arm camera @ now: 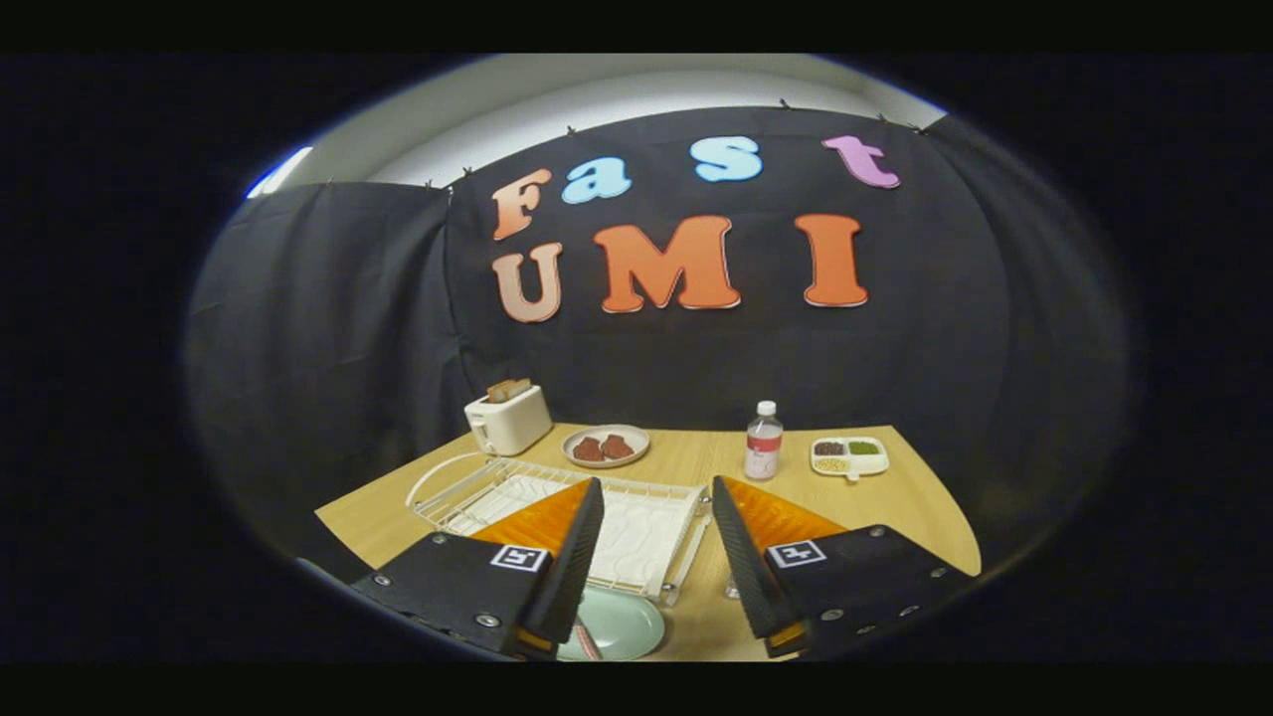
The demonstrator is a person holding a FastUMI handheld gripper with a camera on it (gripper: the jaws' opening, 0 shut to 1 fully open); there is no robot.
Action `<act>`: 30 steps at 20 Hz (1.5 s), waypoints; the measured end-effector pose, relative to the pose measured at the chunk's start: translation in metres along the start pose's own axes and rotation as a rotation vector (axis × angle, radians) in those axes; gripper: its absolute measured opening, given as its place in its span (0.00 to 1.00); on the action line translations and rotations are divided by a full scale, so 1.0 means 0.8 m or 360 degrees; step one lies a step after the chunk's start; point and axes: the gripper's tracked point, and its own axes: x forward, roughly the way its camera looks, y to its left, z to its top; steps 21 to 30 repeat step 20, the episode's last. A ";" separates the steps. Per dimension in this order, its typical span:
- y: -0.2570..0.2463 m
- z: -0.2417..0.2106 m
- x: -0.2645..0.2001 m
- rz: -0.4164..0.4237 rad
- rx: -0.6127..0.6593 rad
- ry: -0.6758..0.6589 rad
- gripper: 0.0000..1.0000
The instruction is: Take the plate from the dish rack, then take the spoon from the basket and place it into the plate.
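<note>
From where I stood, the gripper [651,542] hung above the wooden table [696,462] with its two fingers spread well apart and nothing between them but air. Low in the frame, between the fingers and close under them, lay a pale green plate [625,625] flat on the table, and at its left edge, right against the left finger, something thin with a reddish striped look rested on it; it was too far hidden for me to say whether that was the spoon. Just beyond the plate, in the middle of the frame, sat the white wire dish rack [557,507], its tray showing through the gap between the fingers. Farther back, toward the upper left of the table, a white toaster [509,420] stood with slices of bread poking from its top. Just to its right was a round plate with two brown pieces of food [605,447]. Right of centre a clear water bottle [764,441] with a white cap stood upright, and beside it, further right, lay a small white divided dish [848,455] holding dark, green and yellowish bits.
</note>
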 end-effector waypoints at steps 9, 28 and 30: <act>-0.007 0.090 -0.001 -0.0138 -0.0031 -0.0204 0.89; -0.008 0.128 0.001 -0.0228 -0.0058 -0.0369 0.92; -0.008 0.128 0.001 -0.0228 -0.0058 -0.0369 0.92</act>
